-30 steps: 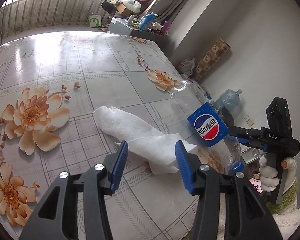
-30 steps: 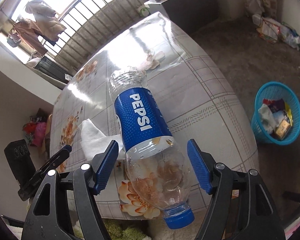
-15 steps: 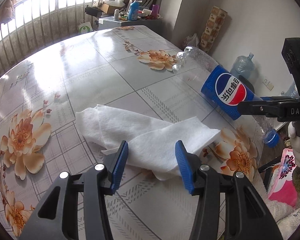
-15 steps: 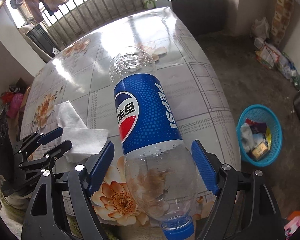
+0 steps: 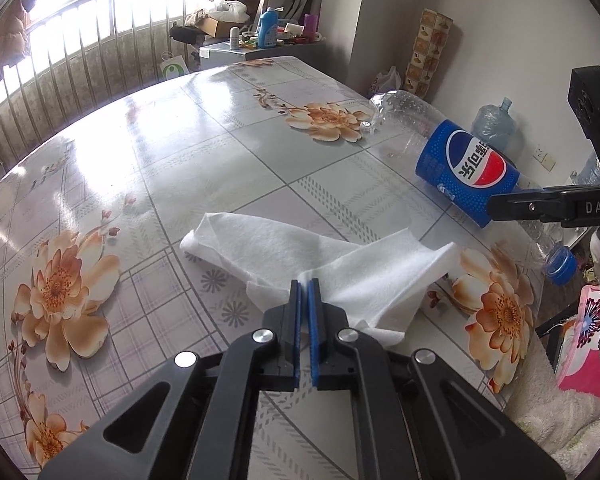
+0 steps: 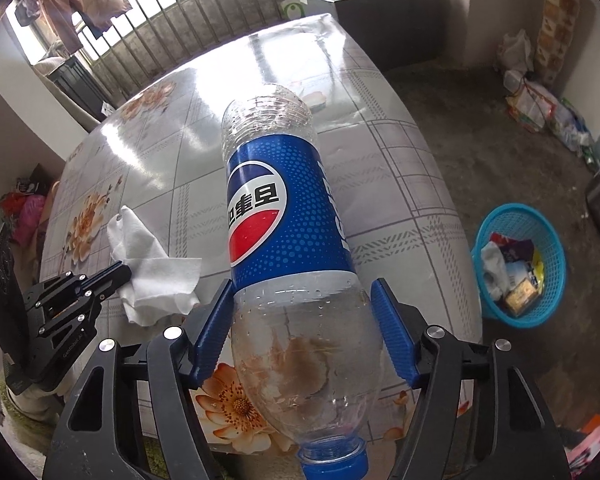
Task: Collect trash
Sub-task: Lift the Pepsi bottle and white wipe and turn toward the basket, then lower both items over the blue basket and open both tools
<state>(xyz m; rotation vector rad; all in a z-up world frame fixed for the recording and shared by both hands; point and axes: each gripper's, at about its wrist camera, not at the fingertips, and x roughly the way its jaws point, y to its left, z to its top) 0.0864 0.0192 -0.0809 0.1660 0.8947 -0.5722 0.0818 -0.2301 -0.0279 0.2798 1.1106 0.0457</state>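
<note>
A white tissue (image 5: 300,248) lies crumpled on the flowered table (image 5: 180,140). My left gripper (image 5: 305,282) is shut on the tissue's near fold, with paper bunched between the blue pads. From the right wrist view the tissue (image 6: 156,276) and the left gripper (image 6: 124,270) sit at the left. An empty Pepsi bottle (image 6: 284,216) with a blue cap lies near the table's right edge, cap end toward the camera. My right gripper (image 6: 302,284) straddles its clear shoulder, jaws closing, both pads touching its sides. The bottle (image 5: 472,168) also shows in the left wrist view, crossed by a right gripper finger (image 5: 540,202).
On the floor to the right of the table stands a blue plastic basket (image 6: 540,216) holding trash. Bags and clutter lie along the far wall (image 6: 540,100). A cabinet with bottles (image 5: 268,36) stands beyond the table. A water jug (image 5: 492,124) sits by the wall.
My left gripper dropped onto the tissue and shut on its fold. The right gripper's pads came in against the bottle, which has rolled so its logo faces up.
</note>
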